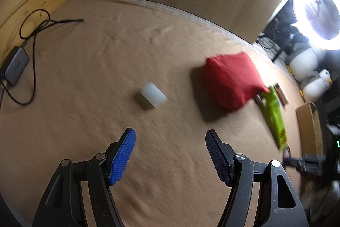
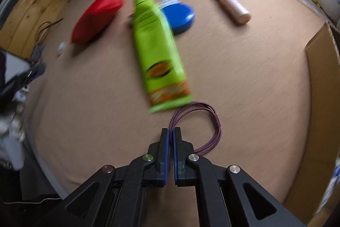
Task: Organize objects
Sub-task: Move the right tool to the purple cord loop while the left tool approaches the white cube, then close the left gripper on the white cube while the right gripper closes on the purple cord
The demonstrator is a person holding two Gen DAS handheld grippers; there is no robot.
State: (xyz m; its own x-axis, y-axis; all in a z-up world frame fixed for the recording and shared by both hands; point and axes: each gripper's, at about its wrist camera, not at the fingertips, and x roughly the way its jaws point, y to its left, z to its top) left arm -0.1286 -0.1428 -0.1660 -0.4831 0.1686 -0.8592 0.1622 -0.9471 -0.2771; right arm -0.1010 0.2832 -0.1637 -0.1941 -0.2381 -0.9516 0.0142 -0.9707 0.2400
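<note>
Right gripper (image 2: 171,131) clamped on thin purple looped cord (image 2: 203,127), lifted off tan tabletop (image 2: 244,78).
Left gripper (image 1: 170,134) spread wide, holding nothing, hovering near small white block (image 1: 153,95).

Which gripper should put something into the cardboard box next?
Right. The right gripper is shut on the purple cord loop, with the cardboard box close on its right. The left gripper is open, empty, facing the white block.

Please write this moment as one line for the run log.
left gripper: open, empty, above white block | right gripper: shut on purple cord loop | green tube: lying on mat
</note>
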